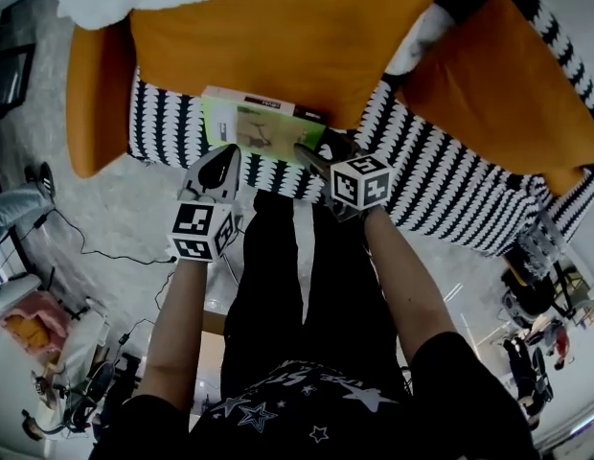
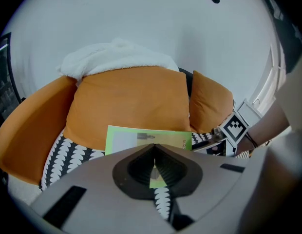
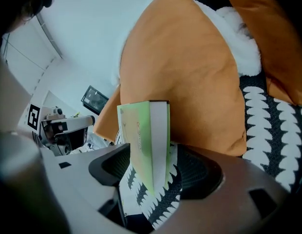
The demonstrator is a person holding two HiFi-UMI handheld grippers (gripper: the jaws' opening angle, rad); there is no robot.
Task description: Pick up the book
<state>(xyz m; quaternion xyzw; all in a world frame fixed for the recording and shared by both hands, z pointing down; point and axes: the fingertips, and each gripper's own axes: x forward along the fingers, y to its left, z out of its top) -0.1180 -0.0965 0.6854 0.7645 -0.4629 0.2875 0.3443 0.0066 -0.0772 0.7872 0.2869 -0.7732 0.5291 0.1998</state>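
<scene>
Right gripper point(image 1: 314, 154): jaws wide, straddling book point(image 1: 262, 125) edge, not gripping. Left gripper point(image 1: 223, 161): clenched, empty. Book: upper centre, on seat point(image 1: 441, 185), against cushion point(image 1: 278, 36). Step: pre-grasp; next likely needs closing, then lifting.

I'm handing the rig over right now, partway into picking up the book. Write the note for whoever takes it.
Left gripper: jaws shut, empty, close to the thin green book.
Right gripper: jaws open around the book's end, not pressing on it.
Book lies on the black-and-white patterned sofa seat, against the orange back cushion.
Done: approach. Left to do: close the right jaws, lift.
</scene>
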